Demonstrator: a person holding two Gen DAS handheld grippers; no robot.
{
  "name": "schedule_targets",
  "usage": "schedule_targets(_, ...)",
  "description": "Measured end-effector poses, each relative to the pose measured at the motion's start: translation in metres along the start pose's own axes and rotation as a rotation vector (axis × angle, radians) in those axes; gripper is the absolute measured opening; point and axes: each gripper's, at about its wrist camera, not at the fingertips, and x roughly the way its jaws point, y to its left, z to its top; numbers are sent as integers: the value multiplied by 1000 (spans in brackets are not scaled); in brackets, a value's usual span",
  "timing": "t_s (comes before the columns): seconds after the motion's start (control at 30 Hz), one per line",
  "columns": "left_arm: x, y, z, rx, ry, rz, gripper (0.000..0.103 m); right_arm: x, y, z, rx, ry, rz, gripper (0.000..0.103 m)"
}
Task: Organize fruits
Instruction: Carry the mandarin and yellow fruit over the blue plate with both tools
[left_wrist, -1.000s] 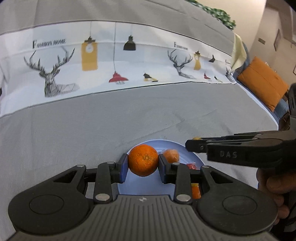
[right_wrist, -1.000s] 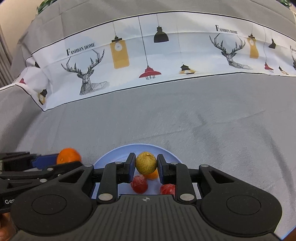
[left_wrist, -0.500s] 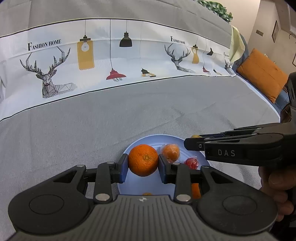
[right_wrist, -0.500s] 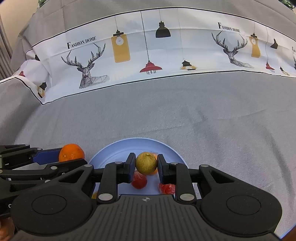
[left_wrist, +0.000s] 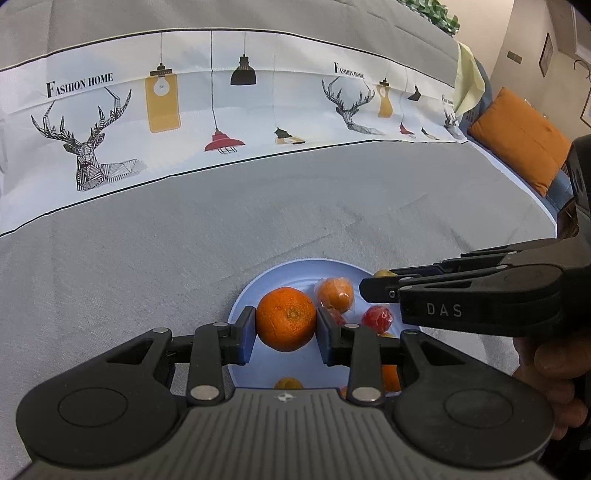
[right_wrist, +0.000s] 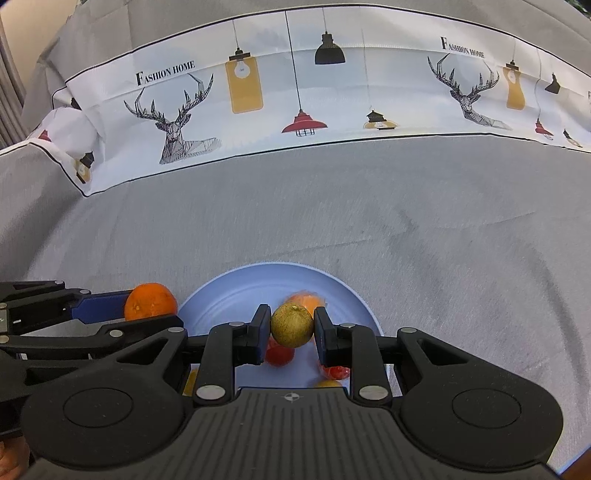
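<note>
- Left wrist view: the left gripper (left_wrist: 285, 326) is clamped on an orange (left_wrist: 286, 318), one blue pad pressed to each side of it, and carries it above the near-left part of the blue plate (left_wrist: 258, 291).
- In the same view the right gripper (left_wrist: 369, 286) reaches in from the right over the plate, with a person's hand (left_wrist: 550, 373) around its handle; only a sliver of what it holds shows there.
- Right wrist view: the right gripper (right_wrist: 291, 325) is closed narrowly on a small round yellow-green fruit (right_wrist: 291, 325), held over the middle of the plate (right_wrist: 221, 295).
- From this side the left gripper (right_wrist: 122, 304) and its orange (right_wrist: 150, 301) sit at the plate's left rim; whether the orange is over the plate or just outside it I cannot tell here.
- Already lying on the plate: a wrapped orange fruit (left_wrist: 335, 293), a red fruit (left_wrist: 377, 318), and other small red and orange pieces partly hidden under the fingers.
- No loose fruit shows on the grey cloth (right_wrist: 406, 221) around the plate.
- My reading is that the task is near its end: most fruit is gathered, and what is left is to set down these two carried pieces.
- Neither is released yet, and both look to be clear of the plate's surface.
</note>
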Motion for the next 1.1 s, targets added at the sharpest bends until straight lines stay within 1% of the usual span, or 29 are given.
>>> schedule_targets(0.97,3,-1,-1,1,7,-9,38,4,-1,-3,-8,23,2,26)
schedule_targets(1.07,5,-1,-1,-3,21,-7,40,5,-2,-4,-7,22,-6,26)
schedule_targets(1.1,5,-1,-1,-5,20,-7,40,5,-2,-3,-7,22,-11,28)
